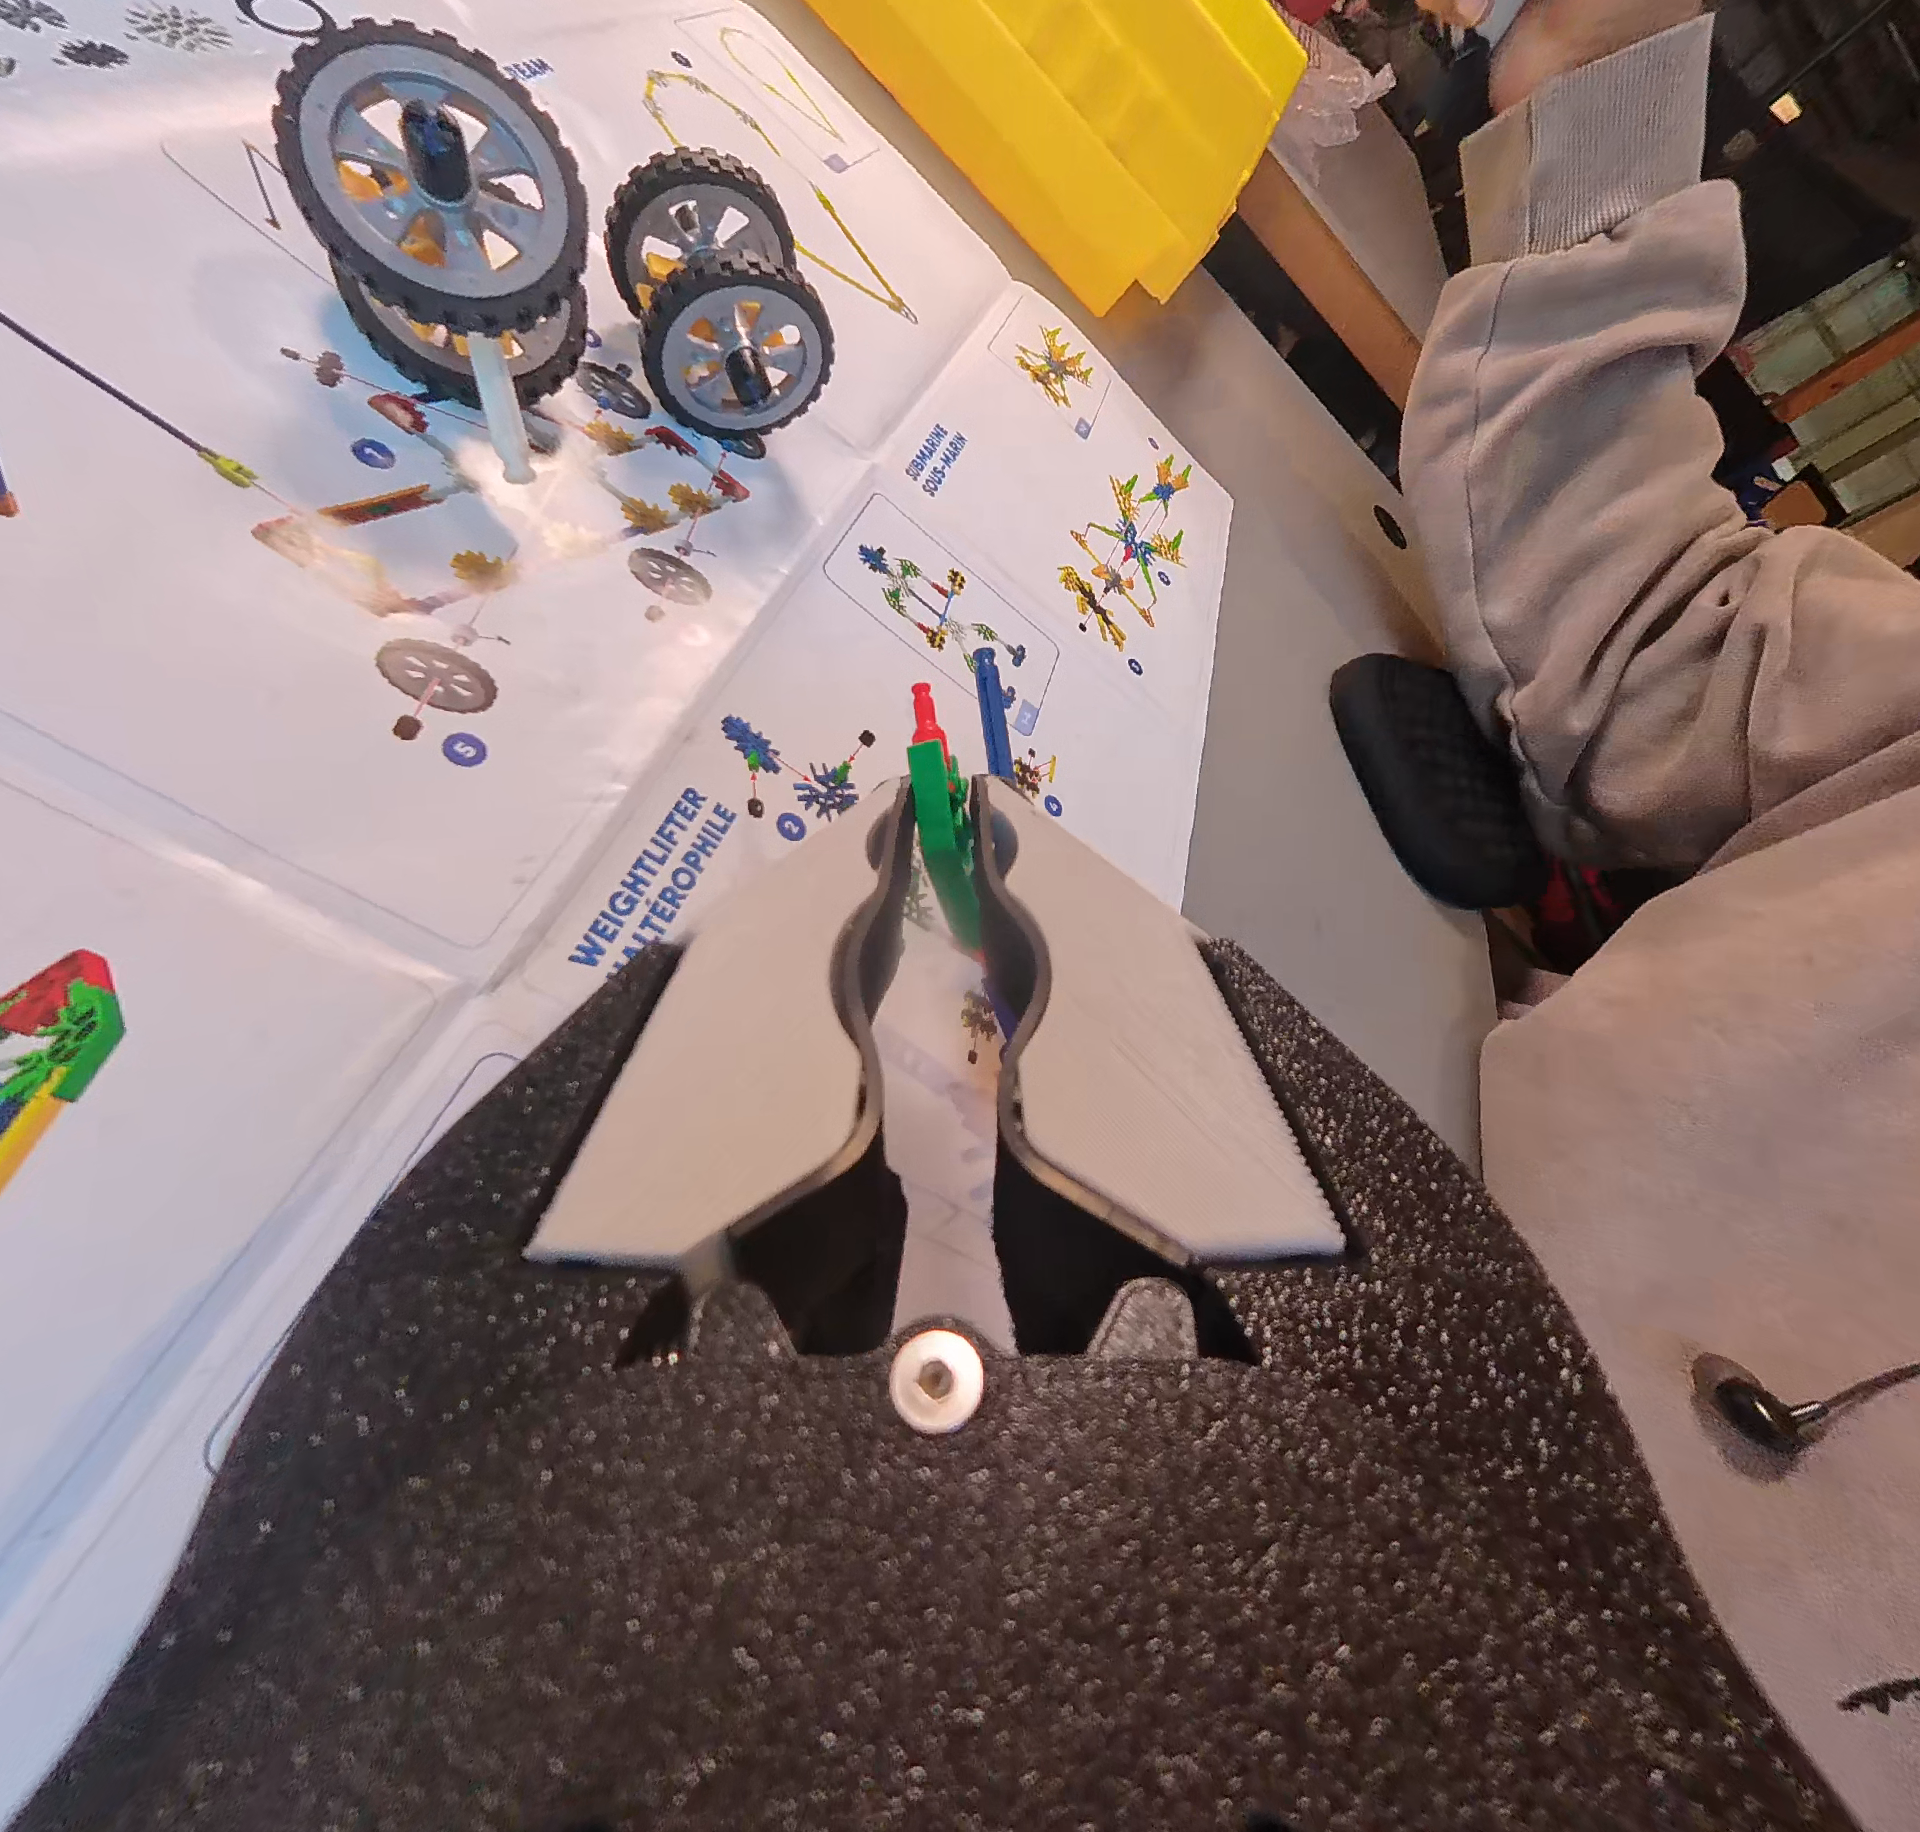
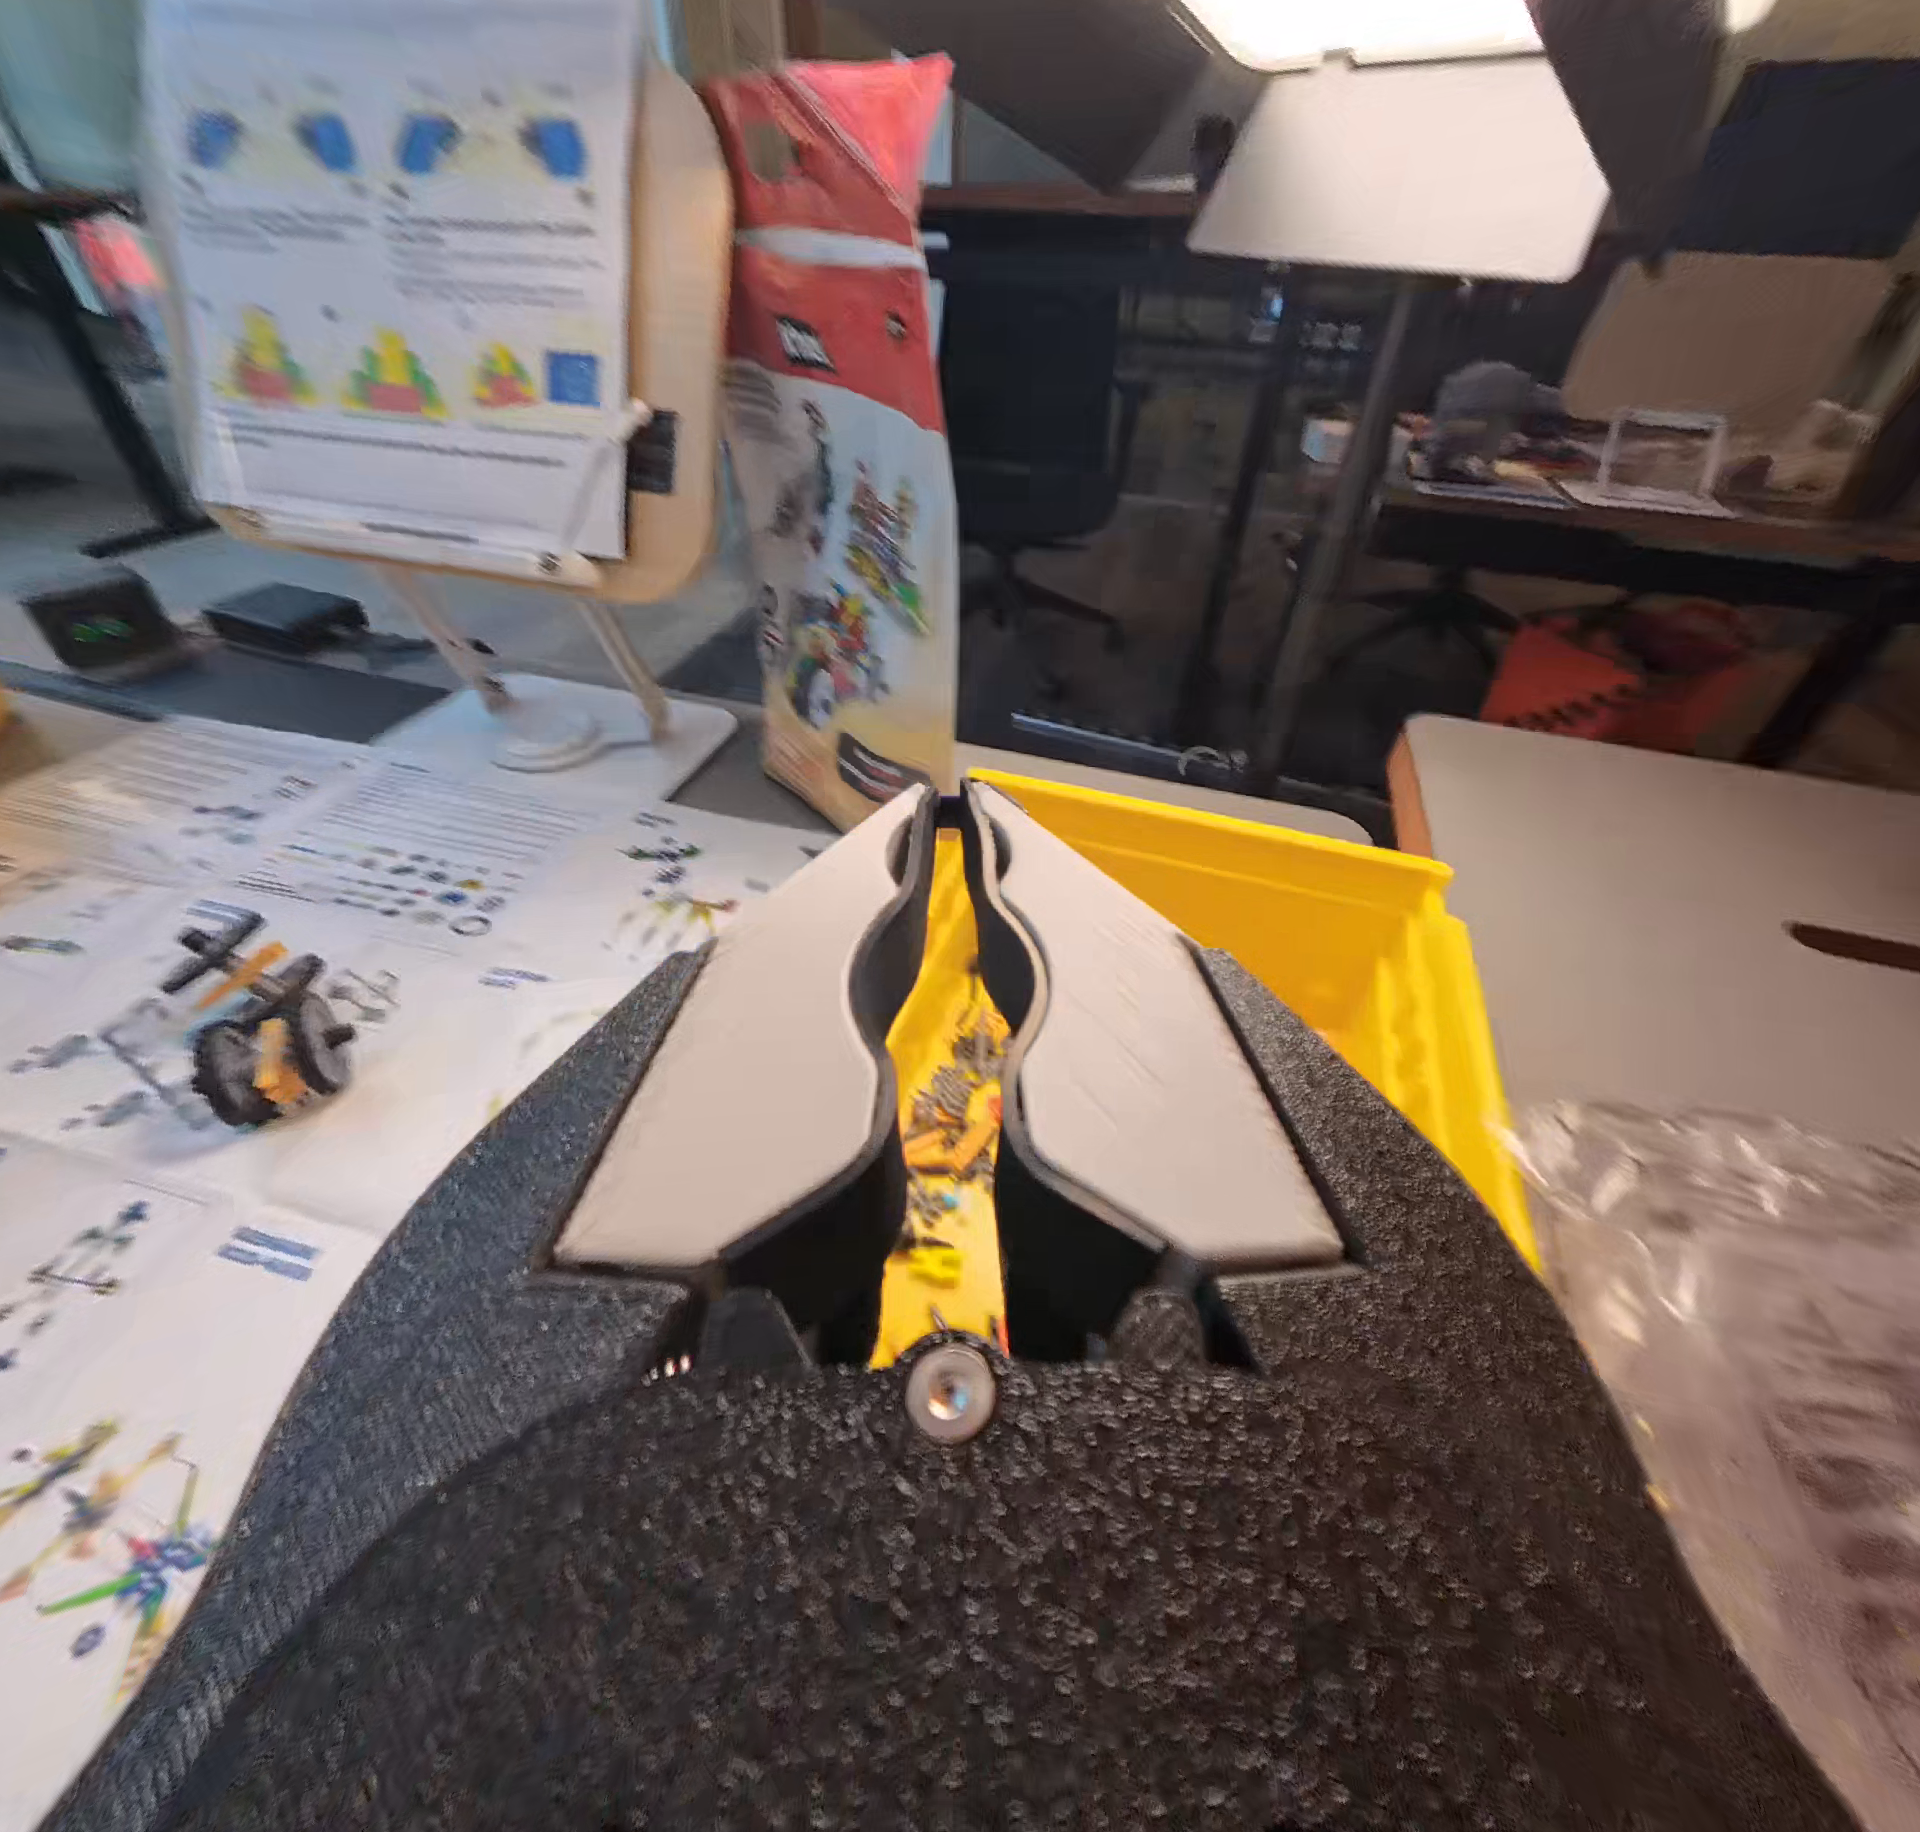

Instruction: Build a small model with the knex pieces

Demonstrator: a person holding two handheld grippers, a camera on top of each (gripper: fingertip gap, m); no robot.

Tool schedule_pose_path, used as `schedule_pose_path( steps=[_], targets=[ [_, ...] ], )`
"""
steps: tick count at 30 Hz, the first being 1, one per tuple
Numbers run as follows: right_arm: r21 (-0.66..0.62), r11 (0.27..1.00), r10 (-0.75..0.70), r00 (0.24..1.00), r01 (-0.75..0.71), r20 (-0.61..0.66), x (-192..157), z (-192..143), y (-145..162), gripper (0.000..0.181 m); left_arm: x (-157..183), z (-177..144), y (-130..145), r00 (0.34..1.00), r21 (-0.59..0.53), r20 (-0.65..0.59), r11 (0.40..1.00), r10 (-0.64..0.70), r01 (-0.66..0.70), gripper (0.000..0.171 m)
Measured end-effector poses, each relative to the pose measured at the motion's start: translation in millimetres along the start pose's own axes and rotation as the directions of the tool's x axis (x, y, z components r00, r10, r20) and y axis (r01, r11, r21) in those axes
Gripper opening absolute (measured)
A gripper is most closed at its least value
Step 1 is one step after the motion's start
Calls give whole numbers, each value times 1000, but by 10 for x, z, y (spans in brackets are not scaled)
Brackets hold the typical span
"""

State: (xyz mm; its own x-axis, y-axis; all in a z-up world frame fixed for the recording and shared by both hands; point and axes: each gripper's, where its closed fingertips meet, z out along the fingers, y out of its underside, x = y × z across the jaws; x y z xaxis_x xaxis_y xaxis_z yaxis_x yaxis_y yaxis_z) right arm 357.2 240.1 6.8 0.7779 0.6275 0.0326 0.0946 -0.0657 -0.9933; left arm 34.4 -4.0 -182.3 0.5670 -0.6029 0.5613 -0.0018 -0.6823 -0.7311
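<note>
Left wrist view: the left gripper (image 1: 940,795) pinches a green connector piece (image 1: 940,826) between nearly closed jaws, a red rod (image 1: 924,712) standing out of the piece's far end and a blue rod (image 1: 992,712) just beside it, whether joined to it or lying behind cannot be told. The grip sits low on the piece, which seems to leave the rod end free. Below the connector lies a large printed instruction sheet (image 1: 312,847) spread over the table. Well beyond the connector on that sheet rests a wheeled assembly (image 1: 540,276), two large grey-hubbed tyres and two smaller ones on axles, with a white rod sticking out toward the camera. Past the wheels, to the far right of the connector, the yellow bin (image 1: 1039,68) sits at the sheet's edge, near the table's rim. A person's grey sleeve (image 1: 1579,535) fills the space right of the connector, beside a dark chair armrest (image 1: 1434,774), so free room lies mostly left, over the sheet.

Right wrist view, blurred: the right gripper (image 2: 948,795) hangs over the yellow bin (image 2: 1299,899), jaws drawn almost together with only a thin gap and nothing seen between the tips. Small loose parts (image 2: 956,1096) litter the bin floor beneath. Left of the bin are the wheeled assembly (image 2: 265,1044) and a tall red-and-white box (image 2: 842,432); crinkled clear plastic (image 2: 1714,1263) lies right.
</note>
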Motion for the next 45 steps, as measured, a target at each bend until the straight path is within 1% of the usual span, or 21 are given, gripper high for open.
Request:
schedule_pose_path(
  steps=[2,4,6,8,10,11,13,14,16,18,19,20,22,25,27,30,32,34,38,42,45],
  targets=[
    [-96,995,10,998,-17,-69,295,-33,261,2,-3,2,0,1000,-2,-1,1000,-4,4,8],
    [-148,987,37,992,-55,-124,521,-27,510,2,34,2,0,1000,-2,-18,1000,10,-10,7],
    [-214,970,84,988,-111,-134,615,30,792,2,85,12,0,999,-6,-39,999,34,-34,7],
    [-275,954,77,986,-115,-145,655,78,1018,16,166,28,-30,995,4,-74,998,61,-61,5],
    [-281,955,52,985,-96,-162,668,101,1062,32,222,44,-78,992,15,-83,995,96,-95,4],
    [-252,964,47,985,-88,-166,656,103,989,37,240,51,-99,990,18,-80,993,116,-115,4],
    [-151,986,46,989,-68,-143,530,84,700,37,308,49,-143,984,33,-95,988,154,-152,4],
    [-99,994,40,994,-49,-100,374,75,519,36,344,40,-168,980,47,-104,985,170,-166,4],
    [-17,1000,-8,999,8,49,-137,72,181,36,407,6,-214,975,80,-126,981,185,-176,4],
    [38,997,-75,963,67,259,-868,74,-37,34,469,-44,-258,970,122,-157,978,188,-170,4],
    [45,995,-102,918,92,384,-1293,68,-68,34,490,-71,-274,968,140,-170,977,186,-164,4],
    [43,993,-118,851,112,511,-1730,49,-50,34,504,-99,-286,966,157,-181,975,184,-156,4],
    [21,988,-119,680,151,723,-2547,-23,94,34,530,-157,-306,963,188,-206,973,174,-136,4],
    [-35,973,-82,487,226,869,-3414,-43,456,34,559,-241,-317,957,221,-240,969,164,-111,4],
    [-74,965,-41,422,251,906,-3797,-6,666,34,558,-271,-293,955,217,-240,969,172,-120,4],
    [-117,950,7,355,289,935,-4158,26,880,24,594,-291,-265,947,207,-239,965,213,-164,4],
    [-139,943,31,336,304,941,-4273,58,963,19,610,-297,-252,944,199,-235,962,233,-188,4],
    [-163,937,62,311,308,948,-4339,59,1024,7,607,-303,-245,944,196,-231,962,236,-193,4],
    [-185,945,104,287,270,952,-4361,70,1026,4,581,-318,-244,947,191,-219,962,234,-194,4],
    [-199,955,123,315,222,941,-4304,145,1022,4,499,-326,-251,957,190,-186,963,225,-189,8],
    [-254,958,199,322,136,925,-4236,199,989,4,450,-339,-278,965,194,-183,969,186,-150,5]
  ],
)
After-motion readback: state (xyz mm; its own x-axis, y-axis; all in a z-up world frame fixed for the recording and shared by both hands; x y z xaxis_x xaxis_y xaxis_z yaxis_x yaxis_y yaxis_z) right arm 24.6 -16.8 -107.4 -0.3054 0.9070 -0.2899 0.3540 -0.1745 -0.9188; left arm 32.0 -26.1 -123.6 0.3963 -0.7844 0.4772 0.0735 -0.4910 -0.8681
